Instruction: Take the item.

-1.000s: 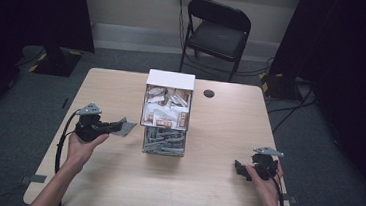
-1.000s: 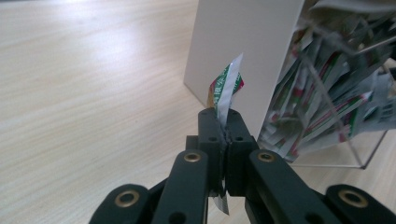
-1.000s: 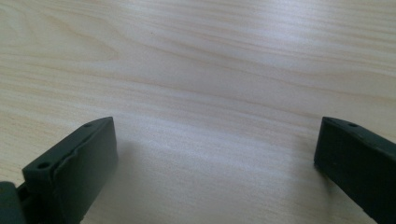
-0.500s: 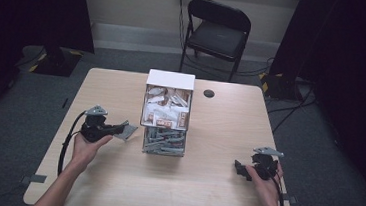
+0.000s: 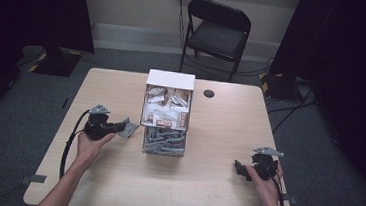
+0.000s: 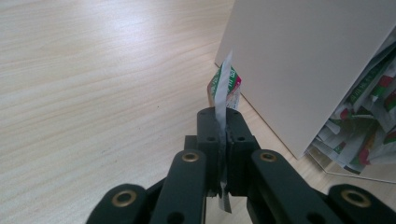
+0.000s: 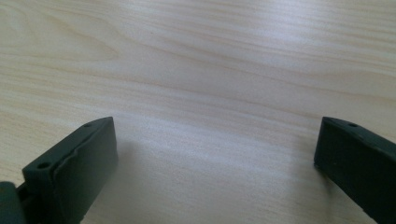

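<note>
The packet (image 6: 225,88) stands on edge, pinched flat between the jaws of the left tongs (image 6: 223,140), and its white, green and red top sticks out well above the jaw tips. Its lower end pokes out beneath the jaws too. Those jaws are pressed tight together with just the thin packet between them. Right behind the packet rises the plain white side of the box (image 6: 299,60), very near, though whether packet and box touch I cannot tell. Down at the box's lower right, more packets (image 6: 359,135) of the same kind lie piled in a clear holder.

From the high view, the left tongs (image 5: 121,126) sit at the left of the bench (image 5: 213,196), held in the person's left hand (image 5: 89,142), pointing toward the box (image 5: 168,101) with the packet (image 5: 128,128) at their tip, just beside the box's lower left corner.

Over on the right, well apart from the box, the right tongs (image 5: 240,169) rest low near the bench's front edge in the right hand (image 5: 265,178). In the right gripper view their jaws (image 7: 215,154) stand wide apart, nothing between them but bare wood (image 7: 210,70).
</note>
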### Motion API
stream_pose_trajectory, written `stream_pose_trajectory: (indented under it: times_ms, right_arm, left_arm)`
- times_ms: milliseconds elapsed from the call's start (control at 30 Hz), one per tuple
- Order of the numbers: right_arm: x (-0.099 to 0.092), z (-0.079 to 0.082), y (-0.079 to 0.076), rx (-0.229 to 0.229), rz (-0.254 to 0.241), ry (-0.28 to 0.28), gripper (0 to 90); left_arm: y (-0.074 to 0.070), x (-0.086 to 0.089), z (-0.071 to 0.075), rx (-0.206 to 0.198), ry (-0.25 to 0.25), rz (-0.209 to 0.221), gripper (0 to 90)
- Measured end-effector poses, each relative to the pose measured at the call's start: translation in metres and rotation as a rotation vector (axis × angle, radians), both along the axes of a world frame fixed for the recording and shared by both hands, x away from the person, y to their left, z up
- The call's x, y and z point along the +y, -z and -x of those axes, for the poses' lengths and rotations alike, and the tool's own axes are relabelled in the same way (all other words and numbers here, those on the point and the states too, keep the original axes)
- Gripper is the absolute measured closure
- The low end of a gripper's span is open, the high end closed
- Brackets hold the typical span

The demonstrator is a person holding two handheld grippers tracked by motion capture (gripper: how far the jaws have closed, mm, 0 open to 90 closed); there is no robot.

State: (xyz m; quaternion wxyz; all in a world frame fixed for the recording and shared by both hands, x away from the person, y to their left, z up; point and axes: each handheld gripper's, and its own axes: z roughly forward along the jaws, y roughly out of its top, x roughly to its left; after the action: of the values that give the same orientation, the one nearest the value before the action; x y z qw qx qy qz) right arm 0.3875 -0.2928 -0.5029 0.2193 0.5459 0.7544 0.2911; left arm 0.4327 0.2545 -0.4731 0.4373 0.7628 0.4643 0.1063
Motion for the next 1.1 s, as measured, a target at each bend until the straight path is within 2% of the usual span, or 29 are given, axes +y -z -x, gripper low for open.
stream_pose_trajectory:
  times_ms: [67, 167, 233, 400, 533, 600, 667, 733, 800, 933, 1000, 1100]
  right_arm:
    - [0.000, 0.000, 0.000, 0.000, 0.000, 0.000, 0.0]
    - [0.000, 0.000, 0.000, 0.000, 0.000, 0.000, 0.0]
    - [0.000, 0.000, 0.000, 0.000, 0.000, 0.000, 0.0]
    - [0.000, 0.000, 0.000, 0.000, 0.000, 0.000, 0.0]
    - [0.000, 0.000, 0.000, 0.000, 0.000, 0.000, 0.0]
    - [0.000, 0.000, 0.000, 0.000, 0.000, 0.000, 0.0]
    - [0.000, 0.000, 0.000, 0.000, 0.000, 0.000, 0.0]
    - [0.000, 0.000, 0.000, 0.000, 0.000, 0.000, 0.0]
    - [0.000, 0.000, 0.000, 0.000, 0.000, 0.000, 0.0]
    - [0.000, 0.000, 0.000, 0.000, 0.000, 0.000, 0.0]
    - [0.000, 0.000, 0.000, 0.000, 0.000, 0.000, 0.0]
    - [0.000, 0.000, 0.000, 0.000, 0.000, 0.000, 0.0]
  left_arm:
    - [0.002, 0.000, -0.001, 0.008, -0.006, 0.010, 84.8]
    - [0.006, 0.000, -0.003, 0.023, 0.007, -0.009, 80.4]
    - [0.008, -0.001, -0.003, 0.022, 0.010, -0.007, 81.2]
    - [0.008, 0.000, -0.004, 0.023, 0.004, -0.013, 76.7]
    - [0.009, 0.001, -0.005, 0.020, -0.005, -0.025, 67.8]
    - [0.009, 0.001, -0.005, 0.015, -0.001, -0.031, 66.7]
    - [0.010, 0.001, -0.005, 0.013, -0.011, -0.038, 61.3]
    - [0.011, 0.002, -0.007, 0.020, -0.028, -0.045, 50.1]
    - [0.012, 0.004, -0.008, 0.025, -0.034, -0.040, 43.4]
    - [0.011, 0.006, -0.007, 0.016, -0.045, -0.054, 33.0]
    - [0.010, 0.008, -0.007, 0.008, -0.052, -0.048, 26.6]
    - [0.008, 0.010, -0.006, -0.001, -0.054, -0.048, 23.7]
